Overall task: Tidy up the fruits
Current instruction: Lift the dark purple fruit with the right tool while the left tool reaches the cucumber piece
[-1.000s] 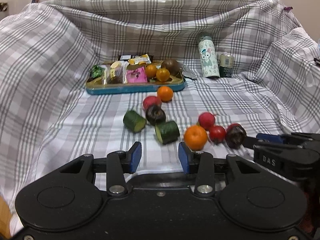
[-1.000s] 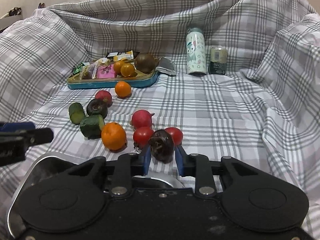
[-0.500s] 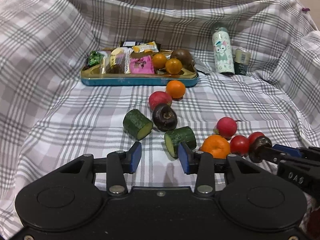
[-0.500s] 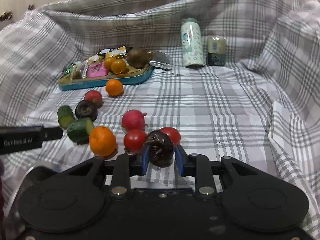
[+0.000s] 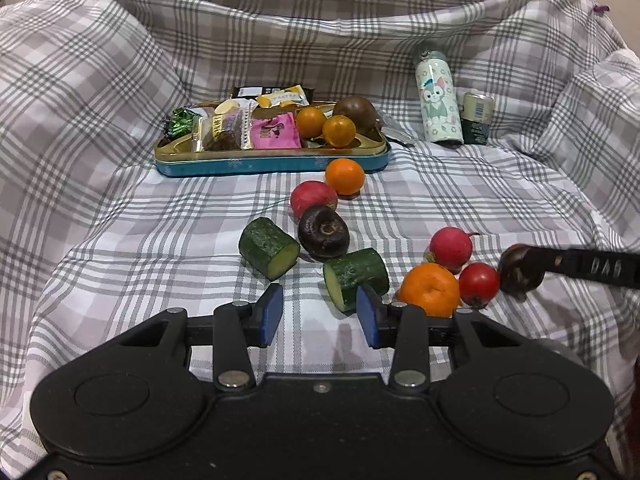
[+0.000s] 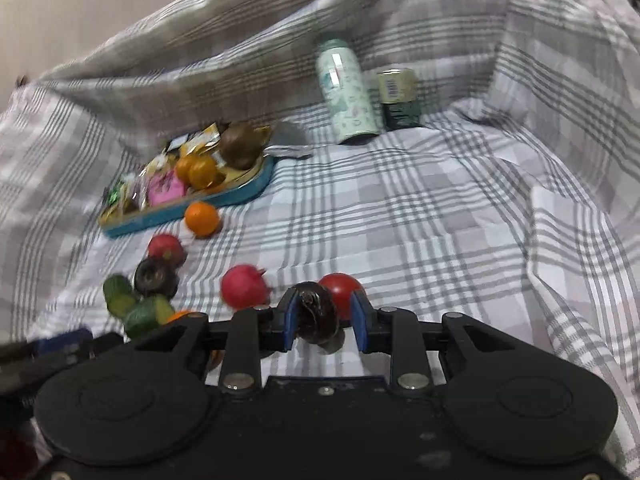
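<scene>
My right gripper [image 6: 323, 320] is shut on a dark purple round fruit [image 6: 316, 316], held just above the checked cloth. In the left wrist view the same fruit [image 5: 520, 271] hangs at the right, beside a red tomato [image 5: 479, 283], an orange [image 5: 430, 289] and a red radish [image 5: 451, 249]. My left gripper [image 5: 319, 314] is open and empty. Its right fingertip is close to a cut cucumber piece [image 5: 356, 276]. Farther on lie another cucumber piece [image 5: 269, 247], a second dark fruit [image 5: 323, 232], a radish [image 5: 313, 202] and a small orange [image 5: 345, 176].
A blue and gold tray [image 5: 272, 160] at the back holds wrapped snacks, two small oranges and a brown fruit. A patterned bottle [image 5: 439, 108] and a small can [image 5: 476, 118] stand at the back right. Checked cloth rises in folds on all sides.
My right gripper has risen and tilted with the dark fruit in it, and its view is blurred. The left gripper has moved forward toward the cucumber pieces, still open.
</scene>
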`<state>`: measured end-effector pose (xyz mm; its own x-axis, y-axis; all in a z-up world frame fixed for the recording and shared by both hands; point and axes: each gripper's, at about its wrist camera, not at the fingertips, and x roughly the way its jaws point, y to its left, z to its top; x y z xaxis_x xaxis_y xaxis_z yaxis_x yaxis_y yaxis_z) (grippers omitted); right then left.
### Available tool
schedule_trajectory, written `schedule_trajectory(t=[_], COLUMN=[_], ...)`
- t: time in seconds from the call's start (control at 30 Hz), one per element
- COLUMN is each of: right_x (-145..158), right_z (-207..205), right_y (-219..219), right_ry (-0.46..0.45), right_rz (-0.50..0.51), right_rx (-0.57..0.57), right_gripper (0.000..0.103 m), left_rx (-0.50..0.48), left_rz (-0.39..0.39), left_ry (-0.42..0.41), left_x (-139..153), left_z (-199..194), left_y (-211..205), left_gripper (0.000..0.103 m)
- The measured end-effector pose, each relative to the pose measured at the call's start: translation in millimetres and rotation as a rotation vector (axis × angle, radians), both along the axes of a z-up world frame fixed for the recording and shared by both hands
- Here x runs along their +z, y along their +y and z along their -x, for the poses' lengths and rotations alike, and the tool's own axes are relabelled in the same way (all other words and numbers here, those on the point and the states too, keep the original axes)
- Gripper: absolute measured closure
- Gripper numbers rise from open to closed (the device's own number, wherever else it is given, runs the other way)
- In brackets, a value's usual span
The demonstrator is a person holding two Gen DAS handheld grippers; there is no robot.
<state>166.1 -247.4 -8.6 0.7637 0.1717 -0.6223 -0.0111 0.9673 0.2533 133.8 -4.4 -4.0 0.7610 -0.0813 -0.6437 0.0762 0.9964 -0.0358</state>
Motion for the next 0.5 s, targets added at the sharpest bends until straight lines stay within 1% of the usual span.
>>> schedule_trajectory(t=[0.1,0.2,0.27,0.37,0.43,0.47,0.5], right_x=[1,2,2,1,-2,-3,-4], right_z=[1,4,7,10,11,11,12], right_y=[-5,2,9,17,22,25,27], right_ry=[-0.01,-0.036,-0.054,-0.056,-0.054,-0.053,-0.053], right_rz=[-0.004,0.051,0.1,0.112,0.143,0.16,0.17], right_rx=[-0.018,-0.015,0.012,0.081,0.105,0.113,0.119], right_gripper=[0.072,0.071,0.07,0.07,0.07,0.069,0.065], left_rx=[-0.01,-0.01,-0.009,-0.002,0.0,0.001,0.001], left_rz=[-0.004,-0.004,0.001,0.008,0.012,0.013,0.013], left_ry=[-0.004,-0.01,-0.011,-0.009,-0.009,-0.01,-0.011], left_x=[0,0,0,-1,-1,-1,-1], left_z=[0,1,1,0,0,0,1], left_y=[-2,-1,0,1,2,2,2], left_gripper=[0.055,0.055,0.055,0.055,0.055,0.055,0.055])
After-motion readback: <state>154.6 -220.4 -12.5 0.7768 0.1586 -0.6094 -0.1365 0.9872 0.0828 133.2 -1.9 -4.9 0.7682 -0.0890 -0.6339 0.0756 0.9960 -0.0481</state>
